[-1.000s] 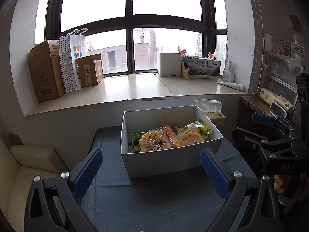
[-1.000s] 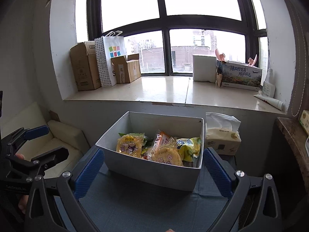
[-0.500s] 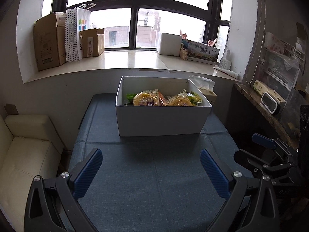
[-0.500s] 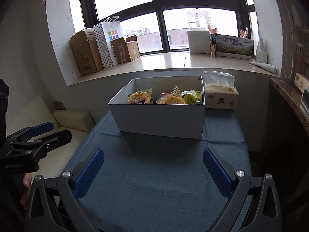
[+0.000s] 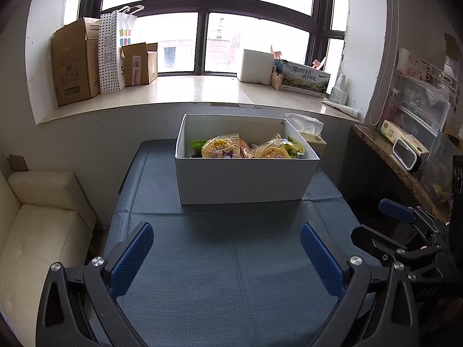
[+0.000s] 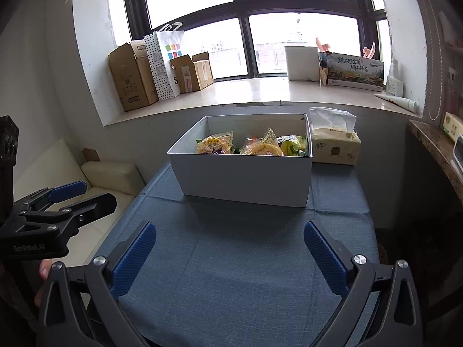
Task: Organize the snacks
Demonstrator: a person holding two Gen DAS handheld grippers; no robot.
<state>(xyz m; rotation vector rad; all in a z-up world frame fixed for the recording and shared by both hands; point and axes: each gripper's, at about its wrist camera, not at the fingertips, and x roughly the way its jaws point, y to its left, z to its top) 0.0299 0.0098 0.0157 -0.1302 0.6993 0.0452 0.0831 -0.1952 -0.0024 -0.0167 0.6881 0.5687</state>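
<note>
While the blue-clothed table [image 5: 231,274] fills the foreground, a white box [image 5: 243,179] stands on its far half, below the window sill [image 5: 185,92]. Wrapped snacks [image 5: 222,149] lie inside the box: yellow cake packets and a green packet, heaped toward its right side. A tissue pack [image 6: 335,147] sits just beside the box's right wall. Both tools hover over bare cloth, well short of the box. Seen from its own camera, the left gripper [image 5: 227,254] has its blue pads spread wide and empty; likewise the right gripper [image 6: 228,256] is spread wide, gripping nothing.
</note>
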